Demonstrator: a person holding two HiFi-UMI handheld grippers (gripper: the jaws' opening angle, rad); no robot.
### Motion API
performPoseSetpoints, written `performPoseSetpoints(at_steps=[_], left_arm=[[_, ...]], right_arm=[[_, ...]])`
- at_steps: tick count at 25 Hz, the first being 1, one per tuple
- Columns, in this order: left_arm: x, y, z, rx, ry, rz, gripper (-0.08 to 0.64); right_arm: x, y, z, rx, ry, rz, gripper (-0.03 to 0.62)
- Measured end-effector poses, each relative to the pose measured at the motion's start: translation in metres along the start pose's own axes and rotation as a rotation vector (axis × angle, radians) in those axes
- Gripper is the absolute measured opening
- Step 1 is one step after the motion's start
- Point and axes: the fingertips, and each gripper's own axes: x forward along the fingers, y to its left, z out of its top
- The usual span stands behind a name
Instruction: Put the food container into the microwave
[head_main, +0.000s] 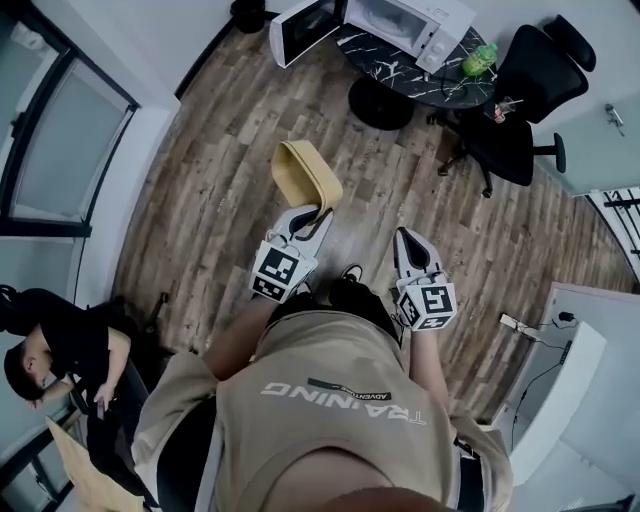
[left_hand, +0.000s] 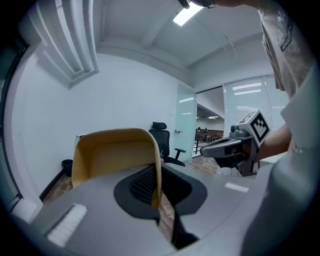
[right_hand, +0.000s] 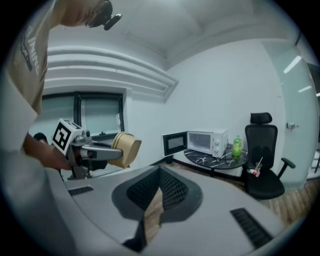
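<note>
two handheld grippers hang over the wood-plank floor (head_main: 220, 200). the left gripper (head_main: 318, 215) is clenched on the side wall of the tan, open-topped plastic food container (head_main: 305, 175), one jaw inside and one outside, holding it in the air, well apart from the white microwave oven (head_main: 405, 22). that oven stands with its door open at the left edge of the round black marble table (head_main: 385, 62). a green bottle (head_main: 478, 60) sits at the table's right edge. the right gripper (head_main: 408, 240) is closed on nothing.

Tan short-sleeved shirt (head_main: 300, 425) lettered TRAINING in white.
</note>
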Motion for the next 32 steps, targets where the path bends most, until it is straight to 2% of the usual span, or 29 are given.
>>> performPoseSetpoints(at_steps=[2,4,7,12,15,19,27,32], left_arm=[[0.005,0.011,-0.007,-0.023,0.013,0.016,0.020],[0.013,0.019,-0.008,-0.047,0.023,0.034,0.020],[0.026,0.023,-0.003,-0.031,0.025,0.050,0.018],[0.052,0.023,0.017,-0.004,0.043,0.079,0.020],[0.076,0.015,0.037,0.032,0.048,0.062,0.019],[0.105,0.008,0.063,0.066,0.043,0.068,0.019],[0.150,-0.007,0.062,0.075,0.128,0.067,0.020],[0.180,-0.014,0.061,0.111,0.160,0.036,0.020]], right_arm=[[0.013,0.003,-0.005,-0.065,0.035,0.020,0.009],[0.026,0.002,-0.004,-0.072,0.038,0.055,0.009],[0.045,-0.011,-0.001,-0.042,0.011,0.096,0.009],[0.069,-0.054,0.023,0.094,-0.094,0.124,0.009],[0.074,-0.087,0.040,0.069,-0.132,0.131,0.009],[0.080,-0.126,0.039,0.079,-0.140,0.152,0.009],[0.095,-0.157,0.025,0.090,-0.133,0.209,0.009],[0.095,-0.179,0.015,0.129,-0.118,0.204,0.009]])
